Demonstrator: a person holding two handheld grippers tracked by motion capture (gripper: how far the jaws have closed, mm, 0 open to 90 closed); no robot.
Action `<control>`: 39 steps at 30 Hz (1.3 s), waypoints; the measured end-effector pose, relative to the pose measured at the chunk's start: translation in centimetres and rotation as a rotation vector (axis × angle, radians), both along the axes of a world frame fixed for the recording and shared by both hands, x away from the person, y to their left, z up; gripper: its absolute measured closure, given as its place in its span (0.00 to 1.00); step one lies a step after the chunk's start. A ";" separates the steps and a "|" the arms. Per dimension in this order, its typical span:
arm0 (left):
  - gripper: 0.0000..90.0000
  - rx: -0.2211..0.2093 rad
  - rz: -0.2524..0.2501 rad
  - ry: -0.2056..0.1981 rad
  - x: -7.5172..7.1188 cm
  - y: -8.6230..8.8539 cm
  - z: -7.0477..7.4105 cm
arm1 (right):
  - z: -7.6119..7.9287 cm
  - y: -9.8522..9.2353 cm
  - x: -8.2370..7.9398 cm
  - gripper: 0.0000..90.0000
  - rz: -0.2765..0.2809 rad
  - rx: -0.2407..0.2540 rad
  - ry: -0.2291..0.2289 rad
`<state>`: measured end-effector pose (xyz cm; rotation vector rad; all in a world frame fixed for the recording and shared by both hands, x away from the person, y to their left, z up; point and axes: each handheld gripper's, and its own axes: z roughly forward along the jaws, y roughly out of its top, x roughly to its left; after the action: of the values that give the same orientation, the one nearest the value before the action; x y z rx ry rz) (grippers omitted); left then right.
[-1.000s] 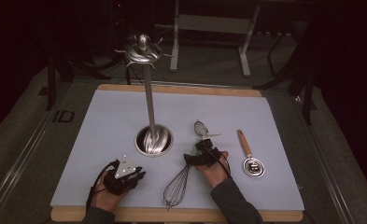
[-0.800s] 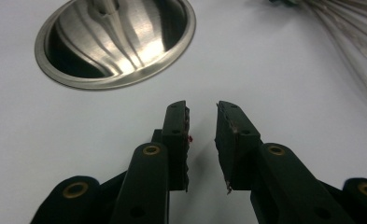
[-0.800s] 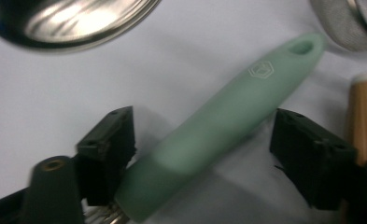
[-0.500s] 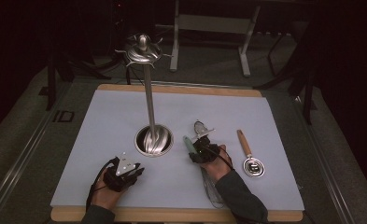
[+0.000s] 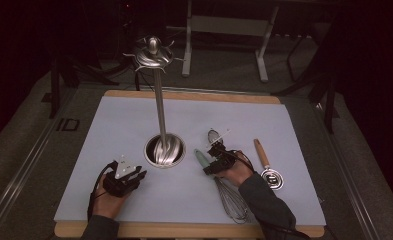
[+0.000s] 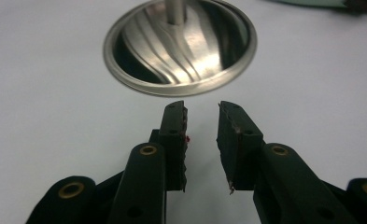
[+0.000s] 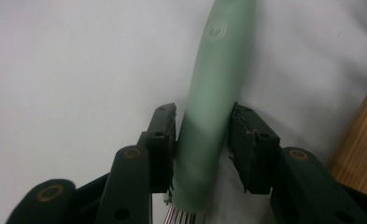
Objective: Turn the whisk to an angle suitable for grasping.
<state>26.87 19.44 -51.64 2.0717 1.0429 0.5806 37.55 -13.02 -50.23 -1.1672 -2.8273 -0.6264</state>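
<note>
Right gripper [image 7: 203,140] around the green handle of a whisk [image 7: 208,107], near the middle of the pale mat [image 5: 284,130].

The handle is smooth, round and matte green, with a small embossed logo near its far end that I cannot read; its near end, where thin wires begin, is cut off. The right jaws have just been opening slightly: the left pad touches the handle, while the other pad seems a little off it. In the high view the wire loops lie toward the person. The left gripper [image 6: 202,135] is partly open and empty, just before the shiny, swirled metal base of a tall stand [image 6: 181,46]. A spoon with wooden handle [image 5: 266,165] lies to the right.
</note>
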 end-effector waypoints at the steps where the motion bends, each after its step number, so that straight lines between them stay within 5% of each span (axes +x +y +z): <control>1: 0.80 -0.001 0.008 -0.001 0.1 0.1 0.0 | 0.1 0.0 0.0 0.67 0.010 -0.014 0.010; 11: 0.78 -0.022 0.060 -0.004 1.3 0.4 0.3 | 0.5 0.5 -0.2 0.68 0.060 -0.095 0.052; 23: 0.75 0.026 0.094 0.013 1.3 0.6 -1.2 | 0.5 1.9 -0.1 0.72 0.072 -0.233 0.075; 35: 0.75 -0.005 0.124 0.009 1.5 1.7 -1.7 | 0.7 0.4 -0.5 0.77 0.024 -0.203 0.069; 39: 0.75 -0.027 0.127 0.007 1.5 1.8 -1.7 | 1.5 -0.5 -0.7 0.77 0.018 -0.138 0.059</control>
<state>28.41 21.21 -53.37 1.9955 1.1867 0.6193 36.84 -13.49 -48.71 -1.1574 -2.8669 -0.3948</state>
